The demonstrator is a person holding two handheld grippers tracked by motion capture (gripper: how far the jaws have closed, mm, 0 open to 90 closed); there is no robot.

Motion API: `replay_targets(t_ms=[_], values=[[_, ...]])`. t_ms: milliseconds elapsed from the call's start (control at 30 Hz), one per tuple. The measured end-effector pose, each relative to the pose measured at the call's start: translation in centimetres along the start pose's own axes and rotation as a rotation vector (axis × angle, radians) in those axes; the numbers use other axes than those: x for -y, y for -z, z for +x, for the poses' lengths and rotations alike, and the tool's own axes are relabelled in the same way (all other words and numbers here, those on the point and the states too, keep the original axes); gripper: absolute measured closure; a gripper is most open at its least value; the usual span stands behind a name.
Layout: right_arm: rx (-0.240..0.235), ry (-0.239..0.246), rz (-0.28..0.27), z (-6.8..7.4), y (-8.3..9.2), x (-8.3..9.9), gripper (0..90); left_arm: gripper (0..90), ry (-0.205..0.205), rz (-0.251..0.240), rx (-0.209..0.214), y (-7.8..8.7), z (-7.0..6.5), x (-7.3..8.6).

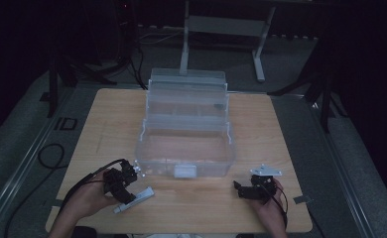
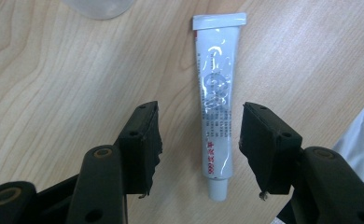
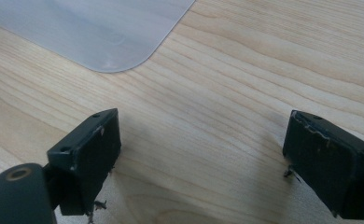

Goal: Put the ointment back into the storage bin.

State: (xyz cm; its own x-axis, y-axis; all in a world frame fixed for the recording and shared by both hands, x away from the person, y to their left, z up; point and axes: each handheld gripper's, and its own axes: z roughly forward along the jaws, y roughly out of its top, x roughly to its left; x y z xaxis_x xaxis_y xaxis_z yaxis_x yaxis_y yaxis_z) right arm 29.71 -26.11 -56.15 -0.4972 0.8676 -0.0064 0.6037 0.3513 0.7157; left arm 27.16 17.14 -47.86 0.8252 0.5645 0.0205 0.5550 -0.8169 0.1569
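The clear plastic organizer box stands open, seemingly empty; the left gripper straddles a white tube with jaws apart, and the right gripper gapes over bare table.

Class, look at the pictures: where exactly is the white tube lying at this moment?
The white tube lies flat on the wooden table near its front left, just in front of the clear plastic box, between the open jaws of the left gripper, untouched.

One tube, one clear plastic box, two tongs, one table.
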Motion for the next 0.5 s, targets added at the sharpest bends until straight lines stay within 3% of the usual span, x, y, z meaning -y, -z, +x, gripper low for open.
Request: replay_targets(t_ms=[500], values=[[-0.001, 0.000, 0.000, 0.0, 0.0, 0.0, 11.0, 50.8, -0.002, 0.046, 0.058, -1.7, -0.6, -0.4]])
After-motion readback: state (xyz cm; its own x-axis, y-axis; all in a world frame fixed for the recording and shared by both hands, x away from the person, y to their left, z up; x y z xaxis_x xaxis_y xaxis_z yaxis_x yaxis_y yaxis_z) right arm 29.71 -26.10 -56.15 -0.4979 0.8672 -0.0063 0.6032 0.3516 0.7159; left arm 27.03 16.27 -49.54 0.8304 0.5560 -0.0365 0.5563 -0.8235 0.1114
